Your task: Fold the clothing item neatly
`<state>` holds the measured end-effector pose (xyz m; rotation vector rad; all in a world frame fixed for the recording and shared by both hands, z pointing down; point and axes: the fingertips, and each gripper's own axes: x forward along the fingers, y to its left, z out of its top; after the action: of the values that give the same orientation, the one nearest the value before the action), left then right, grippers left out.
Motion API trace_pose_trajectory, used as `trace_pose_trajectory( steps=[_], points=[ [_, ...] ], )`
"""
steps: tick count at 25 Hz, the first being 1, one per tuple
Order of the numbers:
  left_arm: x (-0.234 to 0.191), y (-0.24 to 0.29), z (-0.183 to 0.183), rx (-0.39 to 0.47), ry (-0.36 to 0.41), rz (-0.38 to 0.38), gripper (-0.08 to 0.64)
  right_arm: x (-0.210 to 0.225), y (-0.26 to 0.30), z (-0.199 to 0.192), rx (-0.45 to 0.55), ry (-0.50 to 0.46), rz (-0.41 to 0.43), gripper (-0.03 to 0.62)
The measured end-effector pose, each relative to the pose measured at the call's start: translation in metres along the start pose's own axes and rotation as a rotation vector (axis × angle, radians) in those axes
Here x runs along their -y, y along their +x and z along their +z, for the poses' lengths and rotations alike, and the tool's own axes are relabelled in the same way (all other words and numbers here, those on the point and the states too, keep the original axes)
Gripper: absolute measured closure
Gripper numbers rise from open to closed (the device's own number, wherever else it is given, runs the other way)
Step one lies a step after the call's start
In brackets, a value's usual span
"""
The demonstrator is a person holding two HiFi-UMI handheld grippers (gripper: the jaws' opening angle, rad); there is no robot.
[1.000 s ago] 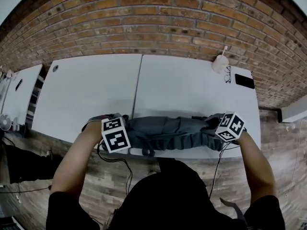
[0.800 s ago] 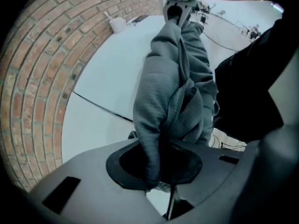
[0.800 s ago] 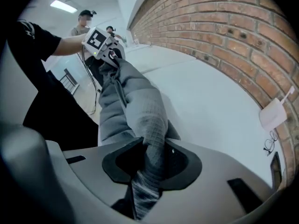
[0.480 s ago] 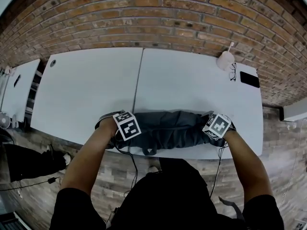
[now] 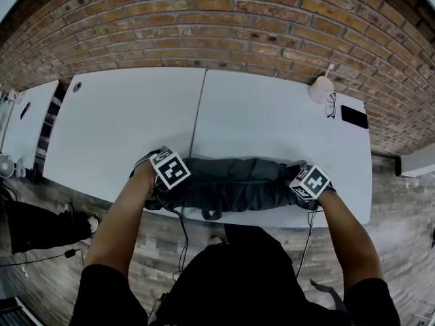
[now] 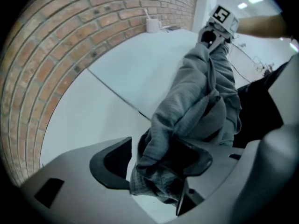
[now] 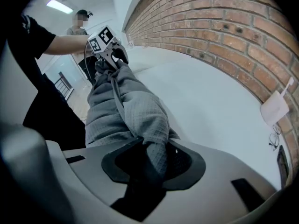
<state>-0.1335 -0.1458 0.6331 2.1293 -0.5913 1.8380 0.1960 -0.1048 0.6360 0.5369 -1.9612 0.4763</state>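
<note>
A grey quilted garment [image 5: 231,182] lies bunched in a long band along the front edge of the white table [image 5: 272,121], stretched between my two grippers. My left gripper [image 5: 168,172] points straight down at the band's left end. Its jaws have just been opening: in the left gripper view the cloth [image 6: 196,97] still lies between them [image 6: 149,164], with a gap beside the left pad. My right gripper [image 5: 309,182] is shut on the right end, a fold of cloth [image 7: 126,111] pinched between its pads [image 7: 152,164].
A white cup [image 5: 321,89], glasses [image 5: 332,105] and a black phone [image 5: 354,116] sit at the table's far right, by the brick wall. A seam [image 5: 197,111] splits the tabletop. Another white table [image 5: 20,128] stands to the left. A person [image 7: 81,27] stands in the background.
Both grippers have sunk to the table's front edge with the garment, which now rests on the tabletop. The left gripper's cube has rolled.
</note>
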Motion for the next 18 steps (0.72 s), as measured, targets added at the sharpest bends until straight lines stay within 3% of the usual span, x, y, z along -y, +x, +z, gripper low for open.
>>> trace_pose_trajectory(
  steps=[2, 4, 7, 11, 12, 13, 14, 15, 17, 18],
  points=[
    [-0.014, -0.008, -0.005, 0.052, -0.079, 0.028, 0.256, 0.008, -0.009, 0.003, 0.051, 0.045, -0.012, 0.432],
    [-0.023, -0.019, -0.01, 0.119, -0.141, 0.036, 0.241, 0.019, -0.027, 0.008, 0.142, 0.104, -0.044, 0.331],
    [-0.039, -0.048, -0.024, 0.248, -0.262, 0.065, 0.236, 0.035, -0.063, 0.01, 0.265, 0.193, -0.112, 0.318],
    [-0.071, -0.1, -0.059, 0.409, -0.423, 0.226, 0.241, 0.041, -0.113, 0.002, 0.437, 0.28, -0.247, 0.318],
    [-0.075, -0.116, -0.068, 0.457, -0.455, 0.281, 0.311, 0.038, -0.127, 0.004, 0.507, 0.304, -0.287, 0.319],
    [-0.077, -0.134, -0.075, 0.512, -0.48, 0.334, 0.495, 0.032, -0.143, 0.008, 0.589, 0.331, -0.326, 0.319],
    [-0.073, -0.15, -0.081, 0.575, -0.499, 0.372, 0.561, 0.025, -0.16, 0.013, 0.678, 0.364, -0.364, 0.321],
    [-0.066, -0.166, -0.084, 0.643, -0.515, 0.386, 0.561, 0.017, -0.178, 0.016, 0.768, 0.403, -0.408, 0.334],
    [-0.043, -0.19, -0.085, 0.782, -0.551, 0.373, 0.561, 0.0, -0.211, 0.017, 0.921, 0.477, -0.522, 0.589],
    [-0.031, -0.199, -0.085, 0.842, -0.572, 0.364, 0.561, -0.009, -0.223, 0.015, 0.971, 0.499, -0.576, 0.591]
  ],
)
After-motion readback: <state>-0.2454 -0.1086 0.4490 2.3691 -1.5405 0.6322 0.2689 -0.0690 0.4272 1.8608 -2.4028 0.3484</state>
